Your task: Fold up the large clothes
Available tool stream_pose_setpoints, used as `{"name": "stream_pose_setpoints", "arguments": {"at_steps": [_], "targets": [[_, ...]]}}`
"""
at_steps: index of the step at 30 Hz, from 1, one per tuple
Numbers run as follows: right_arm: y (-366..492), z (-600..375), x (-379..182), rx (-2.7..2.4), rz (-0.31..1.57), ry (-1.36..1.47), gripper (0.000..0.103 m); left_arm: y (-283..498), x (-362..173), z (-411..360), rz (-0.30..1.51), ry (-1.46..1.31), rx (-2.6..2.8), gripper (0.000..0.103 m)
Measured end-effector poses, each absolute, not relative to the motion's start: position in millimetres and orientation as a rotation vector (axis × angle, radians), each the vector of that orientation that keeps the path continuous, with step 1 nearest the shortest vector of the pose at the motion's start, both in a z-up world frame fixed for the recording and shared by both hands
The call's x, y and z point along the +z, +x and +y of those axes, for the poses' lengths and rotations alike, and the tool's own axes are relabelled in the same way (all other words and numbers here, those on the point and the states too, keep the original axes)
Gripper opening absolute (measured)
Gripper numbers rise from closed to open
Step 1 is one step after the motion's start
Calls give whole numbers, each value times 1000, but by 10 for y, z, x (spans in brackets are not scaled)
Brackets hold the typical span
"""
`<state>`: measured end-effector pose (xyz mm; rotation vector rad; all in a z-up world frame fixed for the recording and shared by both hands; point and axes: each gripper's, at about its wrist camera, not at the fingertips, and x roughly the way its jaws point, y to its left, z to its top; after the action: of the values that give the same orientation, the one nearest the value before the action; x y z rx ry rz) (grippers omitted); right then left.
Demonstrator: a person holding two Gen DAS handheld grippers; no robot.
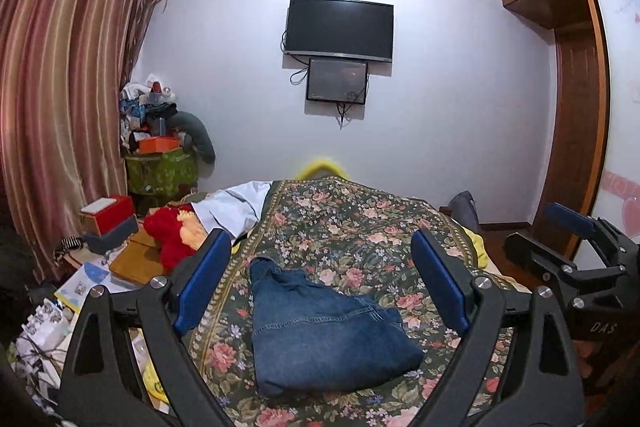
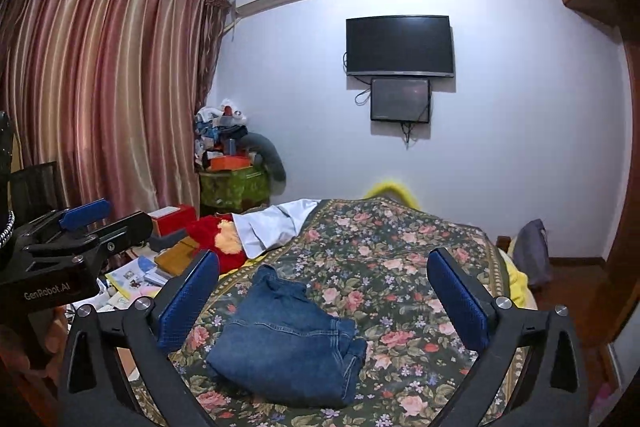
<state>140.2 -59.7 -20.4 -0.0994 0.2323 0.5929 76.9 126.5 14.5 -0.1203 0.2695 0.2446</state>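
— How will the jeans (image 1: 320,331) handle?

— I judge them heavy, stiff denim, unlikely to slip; I'd take hold at the thick folded edge nearest me.

— And how do they look?

— A blue folded bundle, seams showing, lying on the near part of the floral bedspread (image 1: 360,223). My left gripper (image 1: 322,283) and right gripper (image 2: 322,297) hover above, jaws wide apart, holding nothing.
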Motion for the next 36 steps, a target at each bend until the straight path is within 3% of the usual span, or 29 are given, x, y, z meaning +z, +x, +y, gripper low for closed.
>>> {"name": "stream_pose_setpoints", "arguments": {"at_steps": [36], "targets": [[1592, -668, -350, 583, 311, -86, 103, 827, -80, 1420, 337, -175, 260, 93]]}}
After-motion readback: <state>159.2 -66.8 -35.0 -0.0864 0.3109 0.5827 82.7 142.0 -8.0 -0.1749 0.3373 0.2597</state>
